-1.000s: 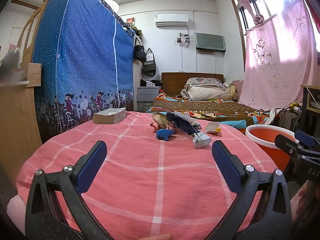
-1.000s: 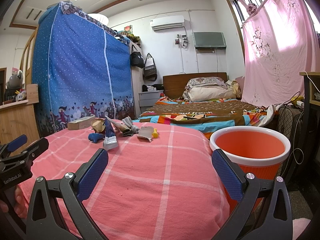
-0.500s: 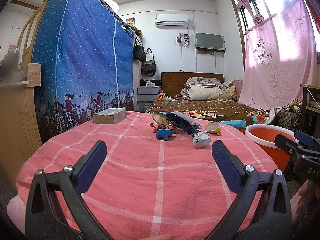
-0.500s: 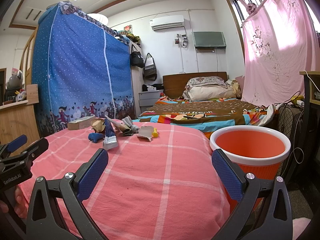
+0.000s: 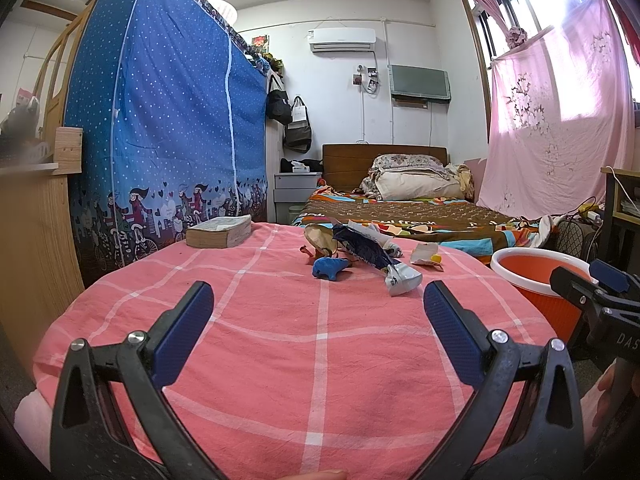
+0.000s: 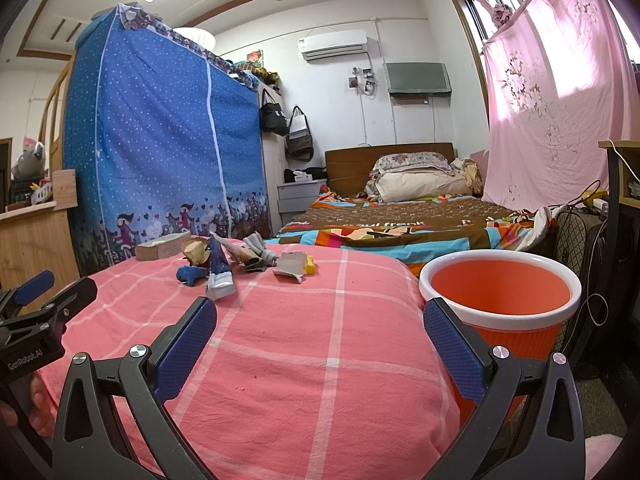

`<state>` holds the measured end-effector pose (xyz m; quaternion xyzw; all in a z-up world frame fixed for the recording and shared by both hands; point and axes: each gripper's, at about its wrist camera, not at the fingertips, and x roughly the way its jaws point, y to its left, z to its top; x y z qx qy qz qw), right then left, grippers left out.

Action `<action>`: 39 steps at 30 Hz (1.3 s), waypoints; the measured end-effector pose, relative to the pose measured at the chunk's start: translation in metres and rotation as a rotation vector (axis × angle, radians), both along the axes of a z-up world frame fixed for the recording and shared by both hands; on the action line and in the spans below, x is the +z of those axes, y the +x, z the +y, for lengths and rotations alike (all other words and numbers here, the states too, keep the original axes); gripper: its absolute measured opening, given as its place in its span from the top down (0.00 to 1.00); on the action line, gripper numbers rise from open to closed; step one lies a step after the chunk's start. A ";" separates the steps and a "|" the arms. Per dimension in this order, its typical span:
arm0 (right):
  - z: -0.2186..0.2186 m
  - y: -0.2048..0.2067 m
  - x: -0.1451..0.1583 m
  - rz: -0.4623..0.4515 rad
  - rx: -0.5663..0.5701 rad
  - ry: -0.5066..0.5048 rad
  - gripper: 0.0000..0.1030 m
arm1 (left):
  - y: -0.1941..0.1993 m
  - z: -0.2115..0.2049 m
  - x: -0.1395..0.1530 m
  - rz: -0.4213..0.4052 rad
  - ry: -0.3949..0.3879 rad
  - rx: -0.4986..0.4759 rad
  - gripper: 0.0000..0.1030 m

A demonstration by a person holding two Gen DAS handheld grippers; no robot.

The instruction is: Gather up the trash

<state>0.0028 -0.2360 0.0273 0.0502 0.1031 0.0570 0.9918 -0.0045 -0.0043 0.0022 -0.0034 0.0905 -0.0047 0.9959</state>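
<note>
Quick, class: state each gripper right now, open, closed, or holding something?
Left gripper: open, holding nothing, above the pink checked cloth.
Right gripper: open, holding nothing, beside the orange bin.

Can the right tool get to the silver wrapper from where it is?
Probably yes. The right tool is open, and only bare pink cloth lies between it and the silver wrapper ahead to its left.

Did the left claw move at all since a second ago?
No. In the left wrist view the book and orange bucket sit in the same spots as before, so the left gripper has stayed still, open.
</note>
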 end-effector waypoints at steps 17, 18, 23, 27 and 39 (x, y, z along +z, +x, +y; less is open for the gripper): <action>-0.001 -0.001 0.000 0.000 0.000 0.002 0.00 | 0.000 -0.001 0.000 -0.001 0.002 0.001 0.00; -0.001 -0.001 0.001 0.000 0.000 0.002 0.00 | 0.000 -0.001 0.000 0.000 0.002 0.000 0.00; 0.000 -0.001 0.002 -0.003 0.004 0.003 0.00 | 0.000 0.000 0.000 -0.006 -0.003 -0.006 0.00; 0.001 -0.001 0.007 -0.020 0.015 -0.006 0.00 | 0.008 0.006 0.008 -0.002 -0.028 -0.014 0.00; 0.004 0.031 0.056 -0.162 0.048 -0.087 0.00 | 0.053 0.006 0.049 -0.093 -0.024 -0.015 0.00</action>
